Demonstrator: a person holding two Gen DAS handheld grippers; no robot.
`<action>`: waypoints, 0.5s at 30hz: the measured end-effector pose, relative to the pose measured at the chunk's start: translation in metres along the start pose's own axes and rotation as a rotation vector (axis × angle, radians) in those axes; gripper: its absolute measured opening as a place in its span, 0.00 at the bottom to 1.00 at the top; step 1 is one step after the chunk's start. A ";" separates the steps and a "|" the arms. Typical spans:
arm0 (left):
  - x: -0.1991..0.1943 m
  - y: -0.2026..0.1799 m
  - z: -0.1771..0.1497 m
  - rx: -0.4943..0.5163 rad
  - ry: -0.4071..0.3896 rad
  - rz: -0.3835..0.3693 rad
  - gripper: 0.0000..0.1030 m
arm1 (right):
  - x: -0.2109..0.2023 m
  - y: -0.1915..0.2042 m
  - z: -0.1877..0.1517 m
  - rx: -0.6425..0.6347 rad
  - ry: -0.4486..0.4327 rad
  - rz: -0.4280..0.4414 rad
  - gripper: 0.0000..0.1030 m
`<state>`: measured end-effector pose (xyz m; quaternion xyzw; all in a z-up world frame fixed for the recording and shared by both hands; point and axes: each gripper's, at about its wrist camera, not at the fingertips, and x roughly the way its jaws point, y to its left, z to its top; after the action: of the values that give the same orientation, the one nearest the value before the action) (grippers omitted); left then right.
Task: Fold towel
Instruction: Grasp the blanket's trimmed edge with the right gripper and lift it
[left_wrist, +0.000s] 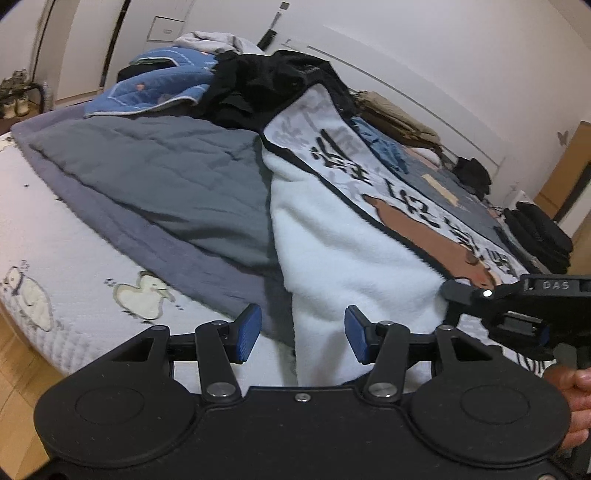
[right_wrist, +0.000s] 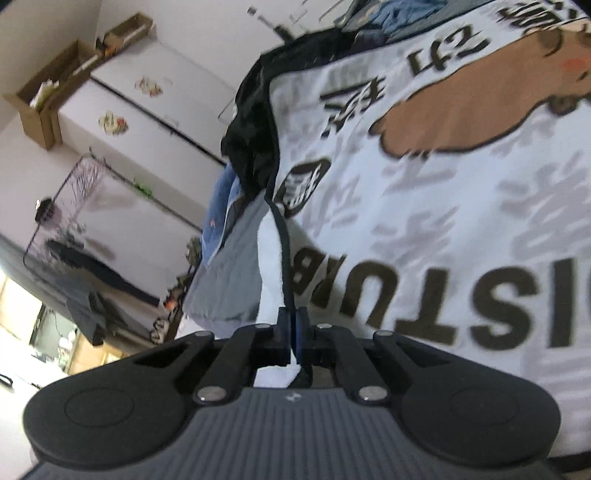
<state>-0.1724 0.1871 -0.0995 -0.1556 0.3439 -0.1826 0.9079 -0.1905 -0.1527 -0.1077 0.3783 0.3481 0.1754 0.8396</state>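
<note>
Towel (left_wrist: 354, 236), a white fleecy one with a black-edged printed face, lies draped across the bed in the left wrist view, its plain white underside turned up toward the camera and the printed side with dark lettering and a brown figure running off to the right. The left gripper (left_wrist: 303, 338) hangs just in front of it with its blue-padded fingers (left_wrist: 246, 332) spread wide and nothing between them; the white fleece shows through the gap. Left of the towel a grey quilt (left_wrist: 166, 184) is bunched against its edge, lying over a white sheet with duck prints (left_wrist: 140, 295). Behind, a blue blanket (left_wrist: 159, 85) and a heap of black clothing (left_wrist: 266, 85) sit piled at the towel's far end, the black heap overlapping its top corner. At the right edge the right gripper (left_wrist: 448, 290) reaches in and touches the towel's near corner, with a hand (left_wrist: 578, 398) showing below it.

From the right wrist view, the right gripper (right_wrist: 292, 325) has its fingers (right_wrist: 283, 332) pressed together on the towel's (right_wrist: 424, 221) black-trimmed edge, white fleece pinched between them. The printed face fills the right of the frame. The black clothing (right_wrist: 255, 136) and blue blanket (right_wrist: 218, 206) crowd the towel's far edge, with the grey quilt (right_wrist: 229, 269) under it. A white wardrobe (right_wrist: 147, 122) stands beyond.
</note>
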 end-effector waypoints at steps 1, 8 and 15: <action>0.002 -0.003 0.000 0.001 0.003 -0.007 0.48 | -0.006 -0.003 0.003 0.009 -0.013 -0.004 0.02; 0.021 -0.041 -0.003 0.066 0.030 -0.070 0.54 | -0.051 -0.040 0.023 0.088 -0.102 -0.056 0.02; 0.041 -0.089 -0.003 0.149 0.054 -0.141 0.54 | -0.099 -0.072 0.032 0.139 -0.191 -0.114 0.02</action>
<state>-0.1661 0.0897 -0.0880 -0.1063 0.3420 -0.2754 0.8921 -0.2338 -0.2713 -0.1022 0.4304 0.2988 0.0660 0.8492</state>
